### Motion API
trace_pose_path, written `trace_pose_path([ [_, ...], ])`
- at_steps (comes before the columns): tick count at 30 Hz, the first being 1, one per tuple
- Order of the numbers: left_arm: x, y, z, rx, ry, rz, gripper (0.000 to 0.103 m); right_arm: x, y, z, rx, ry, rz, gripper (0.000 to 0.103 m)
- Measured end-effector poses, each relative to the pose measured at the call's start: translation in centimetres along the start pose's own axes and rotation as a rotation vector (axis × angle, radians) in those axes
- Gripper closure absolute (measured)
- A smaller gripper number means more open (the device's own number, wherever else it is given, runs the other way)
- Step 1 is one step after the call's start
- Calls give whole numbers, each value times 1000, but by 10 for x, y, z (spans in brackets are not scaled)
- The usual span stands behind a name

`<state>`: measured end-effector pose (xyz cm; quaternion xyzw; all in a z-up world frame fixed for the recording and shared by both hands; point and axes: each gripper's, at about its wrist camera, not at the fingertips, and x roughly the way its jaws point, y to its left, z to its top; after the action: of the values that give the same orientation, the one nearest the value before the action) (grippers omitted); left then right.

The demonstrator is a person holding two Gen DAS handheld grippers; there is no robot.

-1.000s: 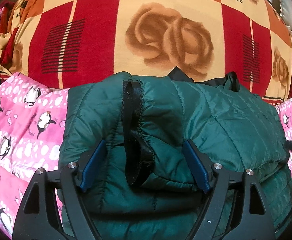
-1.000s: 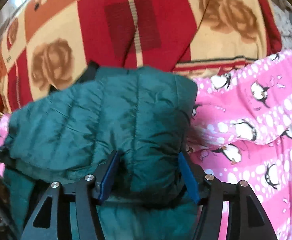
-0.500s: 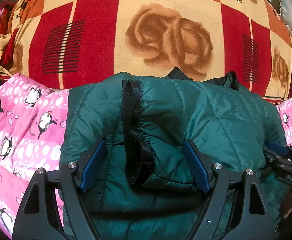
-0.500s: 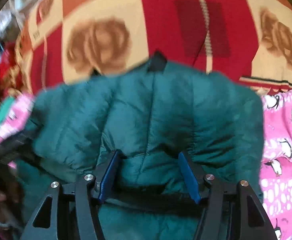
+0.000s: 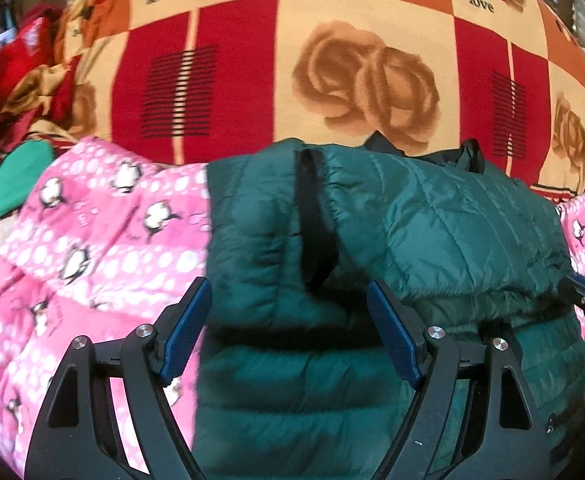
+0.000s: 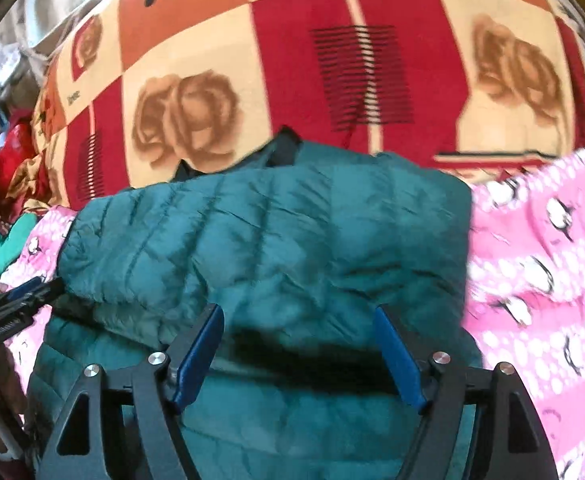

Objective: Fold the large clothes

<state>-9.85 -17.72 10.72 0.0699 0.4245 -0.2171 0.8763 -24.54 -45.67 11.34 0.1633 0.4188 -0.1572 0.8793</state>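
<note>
Bedding covers the whole surface: a pink penguin-print quilt point(image 5: 92, 240) nearest, a red and cream rose-patterned blanket point(image 5: 332, 60) beyond it. On the quilt lies a folded green puffer jacket point(image 5: 432, 240), its far edge reaching the blanket. Above the jacket's near fold, the left gripper point(image 5: 288, 316) stands wide, empty. The right gripper point(image 6: 298, 344), whose jaws have just been opening, also hangs over the jacket, pads clear of the fabric.
</note>
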Motion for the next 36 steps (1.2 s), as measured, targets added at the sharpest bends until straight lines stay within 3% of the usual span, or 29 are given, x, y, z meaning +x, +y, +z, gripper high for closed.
trace_pose_path([
  [9,-27,4,-23,-4,24,58,23,-15,-33,-29,34,47,-57,28],
  [16,-44,-1,-43,7,30,60,23,-27,-53,-58,57,87,-70,28],
  [36,-77,-12,-93,14,50,60,23,-74,-57,-119,26,111,-71,28],
])
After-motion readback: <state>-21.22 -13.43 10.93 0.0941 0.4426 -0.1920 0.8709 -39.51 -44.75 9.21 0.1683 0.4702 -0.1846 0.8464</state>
